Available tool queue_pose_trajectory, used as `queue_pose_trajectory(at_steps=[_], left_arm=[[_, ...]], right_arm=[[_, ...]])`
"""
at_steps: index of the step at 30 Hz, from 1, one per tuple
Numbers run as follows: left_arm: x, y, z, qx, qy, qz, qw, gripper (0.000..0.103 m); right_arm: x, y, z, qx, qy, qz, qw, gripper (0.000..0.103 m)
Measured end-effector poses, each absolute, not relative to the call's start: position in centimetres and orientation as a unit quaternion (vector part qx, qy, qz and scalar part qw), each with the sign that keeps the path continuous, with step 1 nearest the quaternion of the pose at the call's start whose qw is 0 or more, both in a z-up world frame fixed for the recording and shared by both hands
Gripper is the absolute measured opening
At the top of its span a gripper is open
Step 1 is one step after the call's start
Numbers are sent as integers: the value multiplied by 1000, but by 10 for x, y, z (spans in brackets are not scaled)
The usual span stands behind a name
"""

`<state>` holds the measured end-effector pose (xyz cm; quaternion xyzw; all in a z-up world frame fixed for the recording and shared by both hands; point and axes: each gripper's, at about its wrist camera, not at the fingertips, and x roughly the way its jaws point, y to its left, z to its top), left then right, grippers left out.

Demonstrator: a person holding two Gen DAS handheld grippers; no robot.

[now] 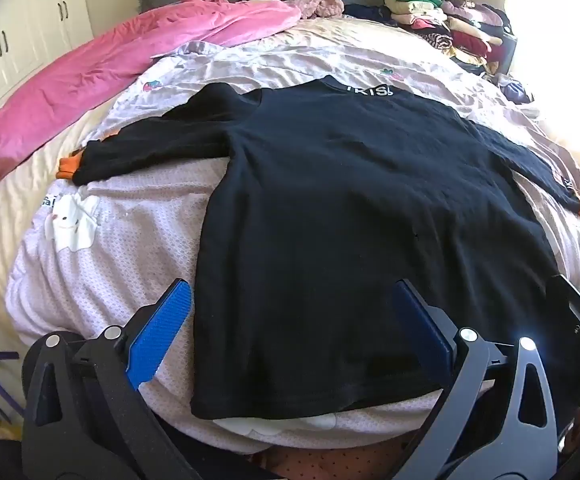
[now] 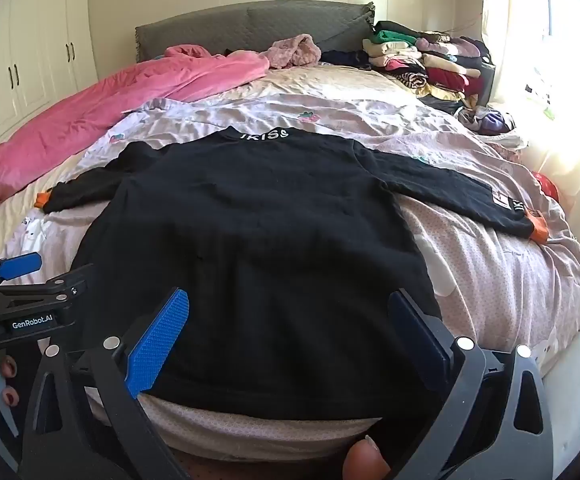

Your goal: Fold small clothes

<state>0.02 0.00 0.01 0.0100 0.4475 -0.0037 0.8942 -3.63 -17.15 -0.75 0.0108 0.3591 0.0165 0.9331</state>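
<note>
We hold the left gripper (image 1: 290,322) and the right gripper (image 2: 290,330) over the near edge of the bed (image 1: 18,216); both are spread wide and grasp nothing; the blue pads (image 1: 162,332) stand apart above the cloth, and we cannot tell if they touch it.

The black shirt (image 1: 330,200) lies flat on the pale quilt (image 2: 482,280), its hem at the near edge and its collar, with white letters, toward the headboard (image 2: 250,24); both sleeves are stretched out to the sides, their orange cuffs (image 2: 538,228) showing; we judge it is laid out so for the first fold, which is not yet begun.

The folded clothes (image 2: 430,60) are piled at the far right corner, probably to keep the work area free; a pink blanket (image 1: 90,80) runs along the left edge.

The middle of the hem is covered by the gripper frames; the window side is washed out by strong light; the letters on the collar are too small to read with certainty; at the bottom of the right wrist view a fingertip (image 2: 364,460) is cut off.
</note>
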Motion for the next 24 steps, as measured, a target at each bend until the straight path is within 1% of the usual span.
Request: queue_pose_trajectory(at_steps=[6, 24], left_arm=[[0, -3, 9, 10, 441, -3, 898, 94], [-4, -3, 7, 7, 436, -8, 900, 94]], right_arm=[[-37, -173, -8, 13, 361, 18, 932, 99], [-38, -177, -11, 13, 361, 18, 932, 99]])
